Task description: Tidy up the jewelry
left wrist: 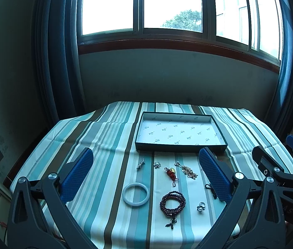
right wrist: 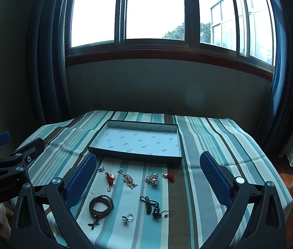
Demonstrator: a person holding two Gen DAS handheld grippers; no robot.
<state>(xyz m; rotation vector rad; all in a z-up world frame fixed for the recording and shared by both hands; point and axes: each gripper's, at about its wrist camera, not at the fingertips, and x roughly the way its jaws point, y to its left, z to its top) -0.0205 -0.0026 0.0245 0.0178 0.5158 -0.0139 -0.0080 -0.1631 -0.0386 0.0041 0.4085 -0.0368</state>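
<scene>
Both grippers hang wide apart, gripping nothing: left gripper (left wrist: pixel 146 174), right gripper (right wrist: pixel 147 178). Mid-frame sits the shallow tray (left wrist: pixel 221 144); below it, white bangle (left wrist: pixel 135 194), bead bracelet (left wrist: pixel 172 203), ring (right wrist: pixel 128 217) scattered on the striped cloth (left wrist: pixel 104 137).

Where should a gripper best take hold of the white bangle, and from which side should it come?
Probably from above, one finger inside the white bangle and one outside, closing across its near rim. It lies flat on the tablecloth, apart from the bead bracelet, and the open left gripper faces it.
</scene>
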